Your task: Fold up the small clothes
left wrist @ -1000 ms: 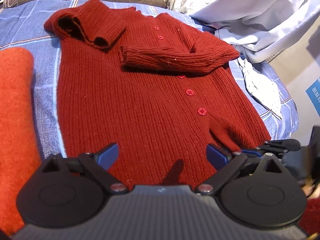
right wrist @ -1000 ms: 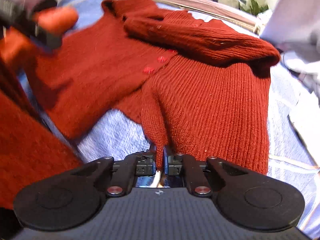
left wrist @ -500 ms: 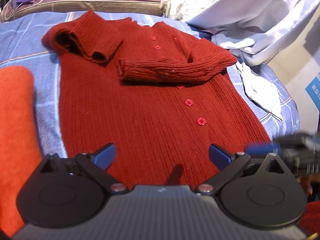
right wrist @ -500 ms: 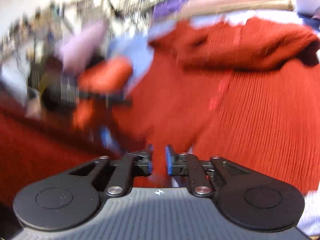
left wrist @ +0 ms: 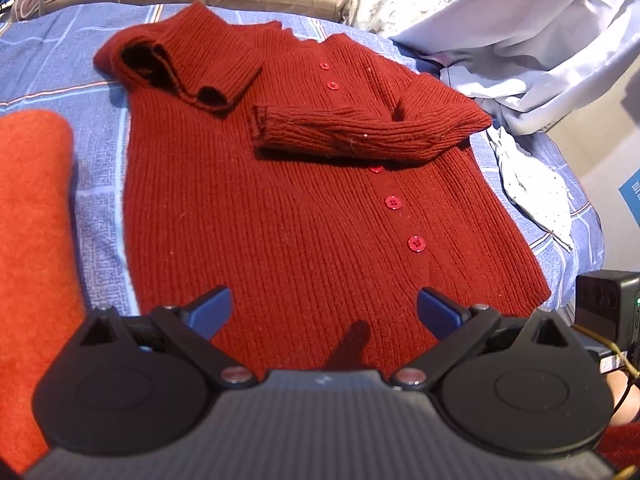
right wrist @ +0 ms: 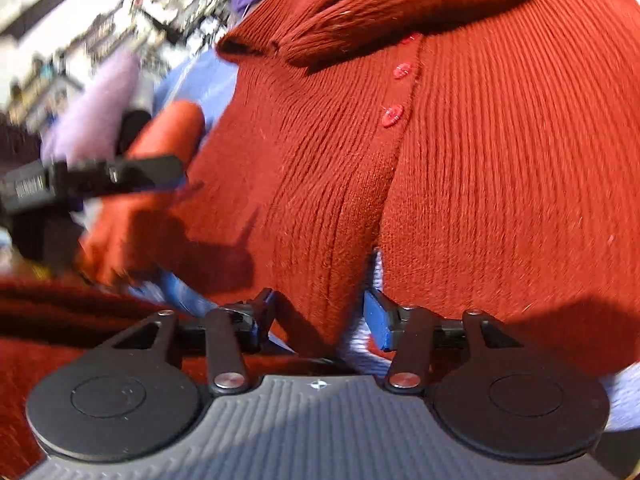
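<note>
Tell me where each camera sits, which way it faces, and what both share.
Left wrist: on the left tool, jaws wide, angled down over the red cardigan lying on the blue bedspread.
Right wrist: on the right tool, low at the cardigan's hem, jaws opening, hem between them; the left tool shows at left.
Shared: the cardigan, its buttons, the bedspread.
</note>
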`<state>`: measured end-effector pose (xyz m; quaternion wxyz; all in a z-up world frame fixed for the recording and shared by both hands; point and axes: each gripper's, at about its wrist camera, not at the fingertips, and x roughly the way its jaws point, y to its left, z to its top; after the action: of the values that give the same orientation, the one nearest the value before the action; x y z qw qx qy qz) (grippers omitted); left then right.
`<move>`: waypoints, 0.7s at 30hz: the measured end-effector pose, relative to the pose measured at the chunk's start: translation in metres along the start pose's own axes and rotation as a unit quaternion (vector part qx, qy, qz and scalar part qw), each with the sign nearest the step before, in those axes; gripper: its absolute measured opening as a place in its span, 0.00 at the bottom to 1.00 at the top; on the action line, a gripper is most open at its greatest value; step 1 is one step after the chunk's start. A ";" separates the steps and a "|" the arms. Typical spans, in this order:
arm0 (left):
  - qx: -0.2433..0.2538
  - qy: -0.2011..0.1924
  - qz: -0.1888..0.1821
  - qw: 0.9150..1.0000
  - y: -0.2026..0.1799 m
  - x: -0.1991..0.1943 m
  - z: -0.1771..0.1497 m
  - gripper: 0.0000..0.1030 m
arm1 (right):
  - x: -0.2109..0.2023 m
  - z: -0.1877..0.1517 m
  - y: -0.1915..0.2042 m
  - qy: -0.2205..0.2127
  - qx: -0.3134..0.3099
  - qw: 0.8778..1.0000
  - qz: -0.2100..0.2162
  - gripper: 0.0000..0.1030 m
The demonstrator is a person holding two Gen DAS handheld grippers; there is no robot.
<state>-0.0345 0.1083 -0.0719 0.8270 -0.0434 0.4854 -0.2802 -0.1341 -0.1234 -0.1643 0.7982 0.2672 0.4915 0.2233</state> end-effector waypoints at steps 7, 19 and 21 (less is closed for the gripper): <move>0.047 -0.007 0.003 0.999 -0.016 -0.004 0.002 1.00 | -0.052 0.015 0.042 -0.060 -0.069 0.996 0.001 0.12; 0.153 0.047 0.072 0.985 -0.041 0.030 -0.006 0.97 | -0.052 0.023 0.037 -0.077 -0.089 0.992 -0.053 0.55; 0.172 0.049 0.088 0.980 -0.044 0.040 -0.009 0.95 | -0.036 0.029 0.036 -0.082 -0.109 0.989 -0.050 0.56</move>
<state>-0.0454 0.0530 -0.0927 0.8188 0.1560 0.4722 -0.2870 -0.1265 -0.1241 -0.1066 0.8703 0.1711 0.4097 0.2129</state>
